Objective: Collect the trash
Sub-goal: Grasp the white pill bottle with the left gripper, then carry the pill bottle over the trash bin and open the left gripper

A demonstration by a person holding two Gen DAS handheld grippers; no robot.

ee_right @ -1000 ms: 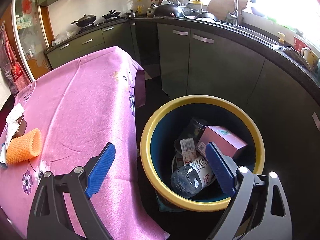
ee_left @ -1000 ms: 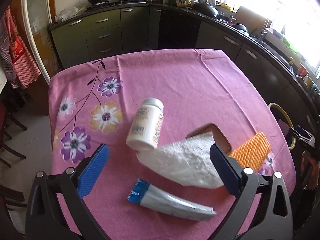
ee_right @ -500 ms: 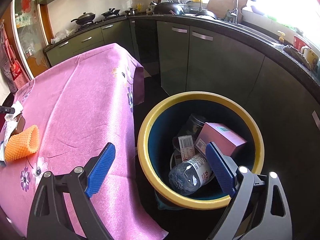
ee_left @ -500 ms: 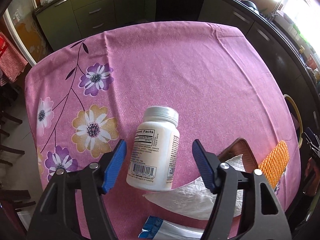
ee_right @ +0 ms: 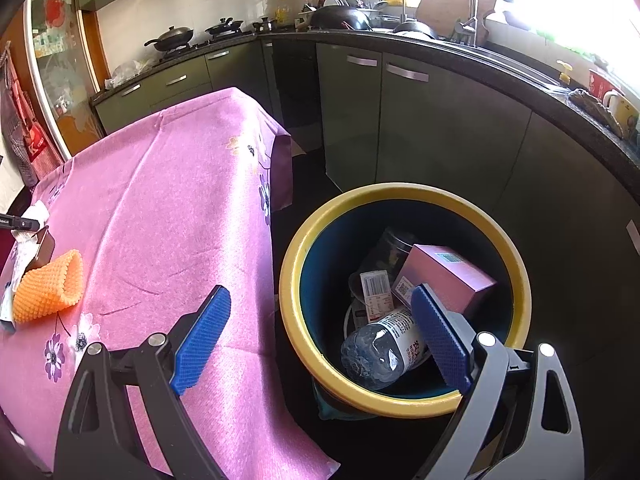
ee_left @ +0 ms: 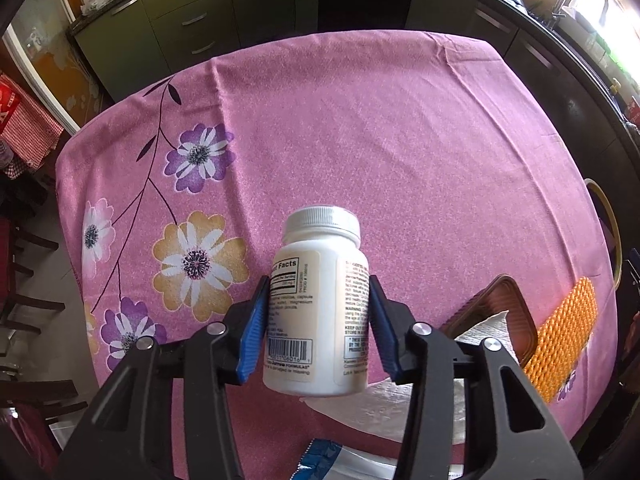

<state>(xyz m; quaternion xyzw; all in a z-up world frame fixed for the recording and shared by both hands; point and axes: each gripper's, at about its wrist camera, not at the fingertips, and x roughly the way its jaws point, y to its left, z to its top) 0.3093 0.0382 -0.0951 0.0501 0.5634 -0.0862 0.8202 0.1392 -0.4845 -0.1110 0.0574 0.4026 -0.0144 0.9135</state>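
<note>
My left gripper [ee_left: 318, 320] is shut on a white pill bottle [ee_left: 320, 304] with a white cap, over the pink flowered tablecloth [ee_left: 360, 128]. Behind it lie a white napkin [ee_left: 400, 404], a brown tray [ee_left: 504, 312], an orange foam net [ee_left: 564, 340] and a blue-ended tube [ee_left: 332, 460]. My right gripper [ee_right: 320, 336] is open and empty above the yellow-rimmed bin [ee_right: 292, 300] beside the table. The bin holds a pink box [ee_right: 448, 276], a clear plastic bottle [ee_right: 380, 348] and other trash. The orange net [ee_right: 48, 284] also shows in the right wrist view.
Dark green kitchen cabinets [ee_right: 420, 120] and a counter with a sink curve around the bin. The table edge [ee_right: 276, 208] stands just left of the bin. Dark chairs [ee_left: 24, 300] stand at the table's left side.
My left gripper moved forward over the pill bottle and closed on it; the bottle now sits between the pads. My right gripper stayed open over the bin.
</note>
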